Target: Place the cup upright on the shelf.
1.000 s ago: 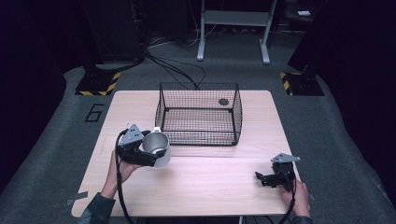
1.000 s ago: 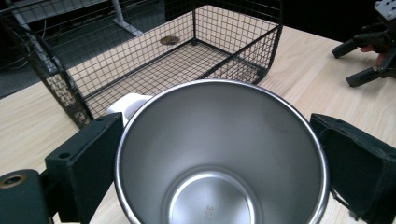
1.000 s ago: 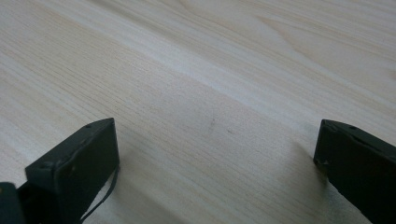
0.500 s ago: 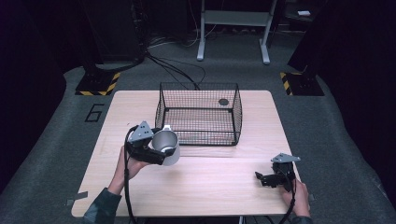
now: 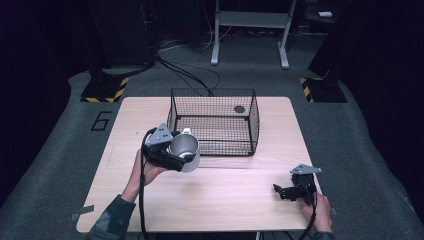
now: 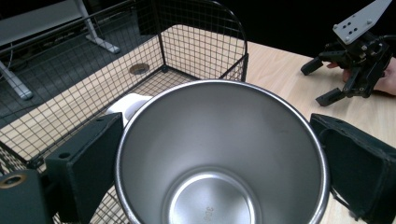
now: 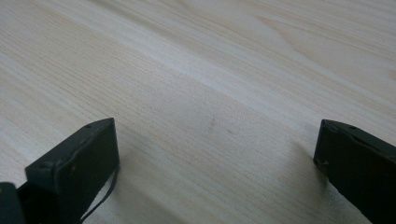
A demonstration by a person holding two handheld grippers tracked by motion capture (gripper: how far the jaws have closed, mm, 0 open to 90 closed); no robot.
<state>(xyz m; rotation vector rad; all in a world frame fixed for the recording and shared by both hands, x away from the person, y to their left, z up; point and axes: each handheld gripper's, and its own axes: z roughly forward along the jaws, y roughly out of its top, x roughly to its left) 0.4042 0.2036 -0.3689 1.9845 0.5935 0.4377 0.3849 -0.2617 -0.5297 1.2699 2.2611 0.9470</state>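
A steel cup (image 5: 183, 148) with a white outside is held in my left gripper (image 5: 175, 152), just in front of the wire basket's (image 5: 215, 120) near left corner. In the left gripper view the cup's (image 6: 219, 154) open mouth faces the camera, with a jaw pressed on each side. It has nothing inside. My right gripper (image 5: 286, 191) rests low near the table's front right, held by a hand, with its jaws spread wide over bare wood (image 7: 210, 93). The right gripper (image 6: 334, 79) also shows far off in the left gripper view.
The black wire basket stands at the back middle of the wooden table (image 5: 235, 200). A round hole (image 5: 239, 109) in the tabletop shows through the basket's floor. Cables (image 5: 185, 75) and a metal stand (image 5: 250, 30) lie on the floor beyond the table.
My left gripper has carried the cup to the right and slightly forward, up to the basket's near left corner. The right gripper has stayed still.
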